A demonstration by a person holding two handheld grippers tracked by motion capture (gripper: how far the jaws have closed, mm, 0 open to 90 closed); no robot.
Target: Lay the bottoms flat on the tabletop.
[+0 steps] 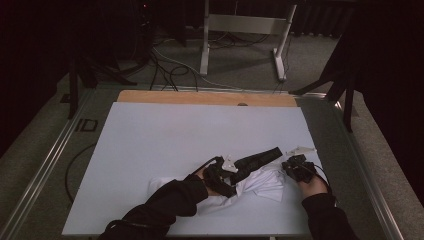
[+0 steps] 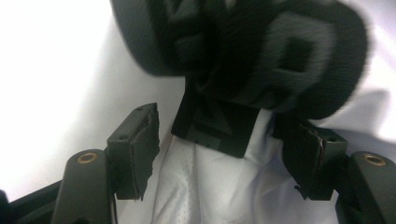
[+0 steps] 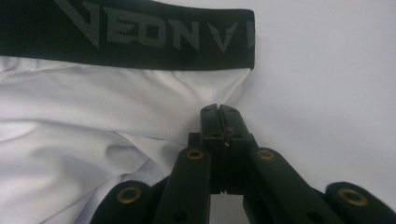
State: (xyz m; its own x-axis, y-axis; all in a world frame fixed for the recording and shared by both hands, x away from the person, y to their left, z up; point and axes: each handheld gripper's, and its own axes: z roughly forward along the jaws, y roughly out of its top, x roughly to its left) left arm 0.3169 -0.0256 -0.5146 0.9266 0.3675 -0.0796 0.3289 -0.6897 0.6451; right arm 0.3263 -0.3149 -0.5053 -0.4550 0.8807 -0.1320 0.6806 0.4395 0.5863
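A white garment (image 1: 267, 186) with a black lettered waistband (image 1: 260, 157) lies crumpled near the table's front right. My left gripper (image 1: 239, 175) hovers over it. In the left gripper view its jaws (image 2: 224, 154) stand open, a folded part of the waistband (image 2: 252, 56) sits between them, and the pads (image 2: 142, 149) are clear of it, with white cloth (image 2: 219, 191) below. My right gripper (image 1: 286, 168) is at the garment's right edge. In the right gripper view it (image 3: 219, 112) is shut, the white cloth (image 3: 93, 121) puckers toward its tips, and the waistband (image 3: 126, 42) lies flat beyond.
The white tabletop (image 1: 175, 135) stretches bare to the left and far side, ending in a wooden strip (image 1: 205, 97). Beyond the table a metal frame (image 1: 245, 25) and loose cables (image 1: 170, 67) lie on the floor. Metal rails (image 1: 45, 160) run along the table's sides.
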